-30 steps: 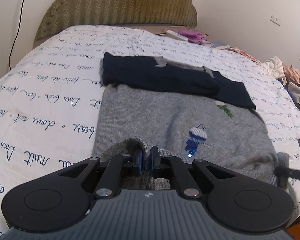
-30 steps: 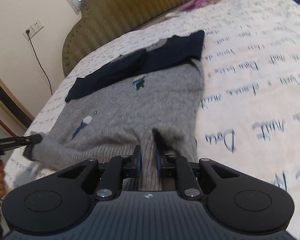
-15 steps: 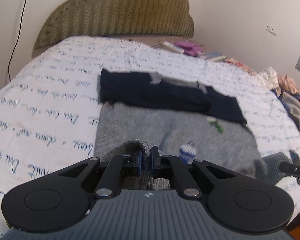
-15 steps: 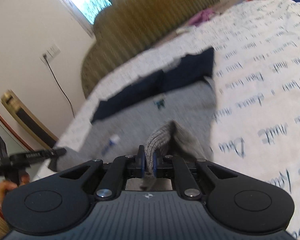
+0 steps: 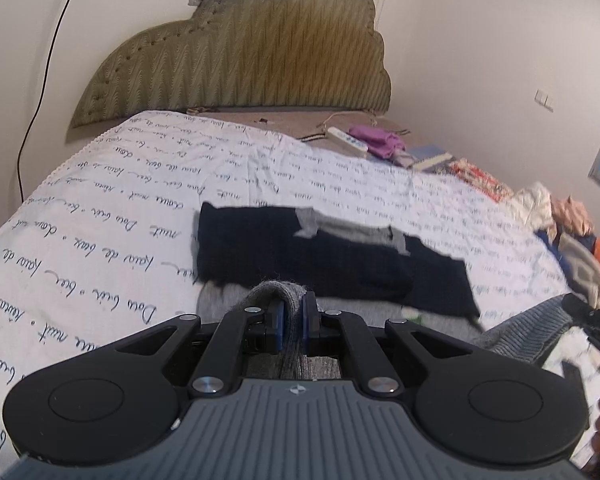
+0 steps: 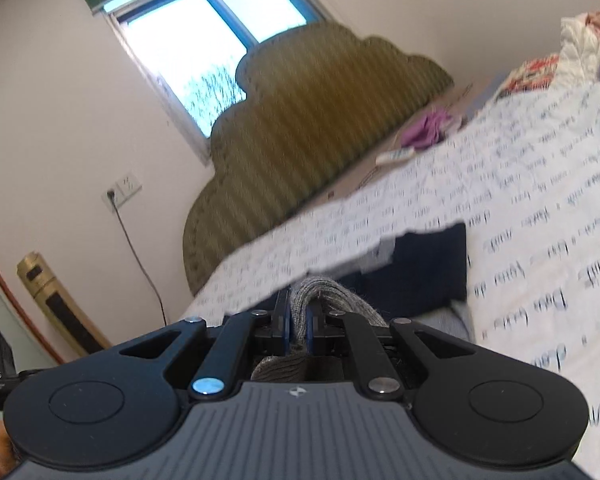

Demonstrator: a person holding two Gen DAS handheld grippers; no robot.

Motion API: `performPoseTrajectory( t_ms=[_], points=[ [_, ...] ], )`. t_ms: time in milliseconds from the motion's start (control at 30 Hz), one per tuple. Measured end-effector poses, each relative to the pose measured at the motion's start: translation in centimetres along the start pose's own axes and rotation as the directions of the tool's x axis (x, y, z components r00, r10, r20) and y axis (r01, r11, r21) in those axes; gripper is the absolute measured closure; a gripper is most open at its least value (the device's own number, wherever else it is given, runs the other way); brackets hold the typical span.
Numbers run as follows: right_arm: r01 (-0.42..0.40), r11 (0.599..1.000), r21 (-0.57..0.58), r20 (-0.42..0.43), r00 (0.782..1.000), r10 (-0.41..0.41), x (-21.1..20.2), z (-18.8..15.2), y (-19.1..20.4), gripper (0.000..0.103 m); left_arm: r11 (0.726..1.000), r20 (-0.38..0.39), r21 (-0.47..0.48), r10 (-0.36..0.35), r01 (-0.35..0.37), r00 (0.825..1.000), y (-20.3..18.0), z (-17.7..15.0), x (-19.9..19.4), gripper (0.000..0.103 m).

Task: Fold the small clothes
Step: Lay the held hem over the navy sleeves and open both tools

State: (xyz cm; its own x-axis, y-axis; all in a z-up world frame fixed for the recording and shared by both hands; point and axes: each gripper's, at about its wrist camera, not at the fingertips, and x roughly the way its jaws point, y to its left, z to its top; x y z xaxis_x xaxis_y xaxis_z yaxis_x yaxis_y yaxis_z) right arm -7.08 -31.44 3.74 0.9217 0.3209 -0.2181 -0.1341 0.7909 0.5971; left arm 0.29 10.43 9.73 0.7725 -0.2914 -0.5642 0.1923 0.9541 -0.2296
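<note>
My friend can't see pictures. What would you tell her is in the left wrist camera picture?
The left gripper is shut on the ribbed hem of a grey knitted sweater, lifting it off a bed. Beyond it the sweater's navy sleeves lie folded across its body, on a white bedsheet printed with handwriting. A green scalloped headboard stands behind.

Both grippers, left point(image 5: 291, 322) and right point(image 6: 298, 324), have lifted the grey sweater's point(image 5: 274, 292) hem off the bed point(image 5: 120, 208), toward the navy sleeves point(image 5: 320, 256) at 12 o'clock.
</note>
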Motion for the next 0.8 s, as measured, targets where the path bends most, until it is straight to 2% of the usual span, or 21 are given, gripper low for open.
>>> performPoseTrajectory(
  t_ms=[200,367,500,600,800],
  points=[
    [0.060,0.998,-0.014,0.090,0.994,-0.059,1.1,1.5,-0.2,0.096,1.000,0.013,-0.010,0.008,-0.008,1.000,-0.1,2.3,0.5,0.096],
    [0.096,0.995,-0.014,0.127,0.987,-0.093,2.4,2.3,-0.4,0.096,0.999,-0.033,-0.041,-0.007,0.005,0.999,0.3,3.8,2.0,0.096],
    [0.112,0.994,0.001,0.140,0.984,-0.111,3.2,2.7,-0.7,0.096,1.000,-0.071,-0.015,0.002,-0.003,0.998,0.2,4.9,3.2,0.096],
    [0.126,0.992,0.004,0.151,0.981,-0.125,3.7,3.1,-1.0,0.096,0.999,-0.071,0.009,0.031,-0.030,0.997,-0.1,5.7,4.3,0.096],
    [0.138,0.990,0.014,0.148,0.979,-0.138,5.8,3.9,-1.8,0.096,0.998,-0.078,-0.001,0.062,-0.062,0.995,-0.2,7.1,7.2,0.096]
  ],
)
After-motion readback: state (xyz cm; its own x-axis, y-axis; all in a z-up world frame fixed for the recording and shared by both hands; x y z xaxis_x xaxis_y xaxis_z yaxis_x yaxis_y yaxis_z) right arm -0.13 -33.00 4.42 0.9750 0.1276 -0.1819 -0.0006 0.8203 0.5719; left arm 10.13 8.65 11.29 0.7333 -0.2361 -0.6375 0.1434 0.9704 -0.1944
